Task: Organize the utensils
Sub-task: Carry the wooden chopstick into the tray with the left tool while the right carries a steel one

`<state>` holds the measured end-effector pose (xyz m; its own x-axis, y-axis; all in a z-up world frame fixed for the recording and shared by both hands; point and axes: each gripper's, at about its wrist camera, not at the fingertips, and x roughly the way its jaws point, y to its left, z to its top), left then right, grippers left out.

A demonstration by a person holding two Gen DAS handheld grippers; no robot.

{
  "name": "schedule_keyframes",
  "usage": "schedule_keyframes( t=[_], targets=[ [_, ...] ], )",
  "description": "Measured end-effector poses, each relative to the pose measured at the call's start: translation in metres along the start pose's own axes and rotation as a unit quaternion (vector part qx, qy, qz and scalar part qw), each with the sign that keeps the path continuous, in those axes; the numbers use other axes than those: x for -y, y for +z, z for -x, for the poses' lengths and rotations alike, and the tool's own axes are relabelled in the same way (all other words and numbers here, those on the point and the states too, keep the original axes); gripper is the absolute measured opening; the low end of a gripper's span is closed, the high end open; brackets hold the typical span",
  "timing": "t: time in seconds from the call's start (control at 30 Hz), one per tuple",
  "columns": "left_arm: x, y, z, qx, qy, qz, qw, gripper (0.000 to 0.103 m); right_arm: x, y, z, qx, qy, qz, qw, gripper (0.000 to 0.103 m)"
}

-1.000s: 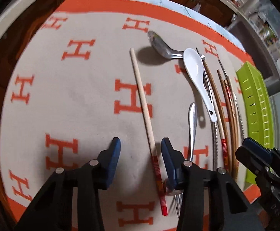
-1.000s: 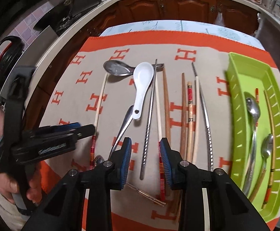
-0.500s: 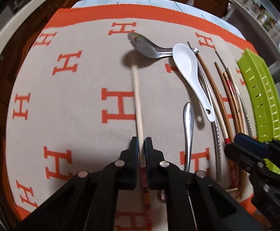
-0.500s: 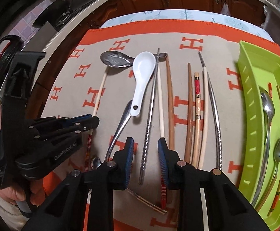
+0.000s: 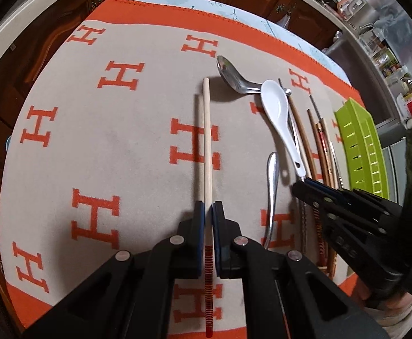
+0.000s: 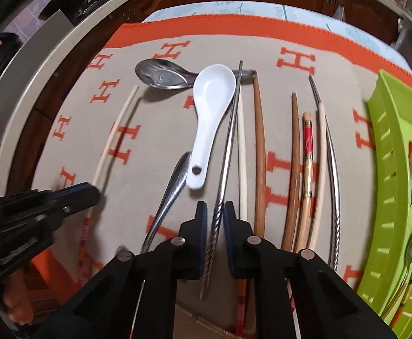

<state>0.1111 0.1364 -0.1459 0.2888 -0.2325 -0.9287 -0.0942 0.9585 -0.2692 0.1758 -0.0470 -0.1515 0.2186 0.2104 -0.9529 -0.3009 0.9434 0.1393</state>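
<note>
Utensils lie across an orange-and-beige H-patterned cloth (image 5: 138,147). At left, the left gripper (image 5: 208,212) pinches a pale wooden chopstick with a red-striped end (image 5: 207,141), jaws pressed tight on it. Beside it rest a steel spoon (image 6: 163,75) and a white ceramic soup spoon (image 6: 210,107). The right gripper (image 6: 215,212) is closing around a twisted metal chopstick (image 6: 228,141) between its jaws. Further chopsticks lie toward the slotted green tray (image 6: 395,169) at right, holding spoons.

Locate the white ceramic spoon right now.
The white ceramic spoon lies on the H-patterned cloth in the right wrist view, centre-left, its bowl overlapping the steel spoon, beside the twisted metal chopstick.
</note>
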Motion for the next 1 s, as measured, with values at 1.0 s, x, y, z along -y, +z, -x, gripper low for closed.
schedule_keyframes(
  t=[1.0],
  targets=[
    [0.055, -0.015, 0.04, 0.008, -0.071, -0.031, 0.997, 0.003, 0.073, -0.051, 0.106, 0.097, 0.035, -0.121, 0.987, 0.005]
  ],
)
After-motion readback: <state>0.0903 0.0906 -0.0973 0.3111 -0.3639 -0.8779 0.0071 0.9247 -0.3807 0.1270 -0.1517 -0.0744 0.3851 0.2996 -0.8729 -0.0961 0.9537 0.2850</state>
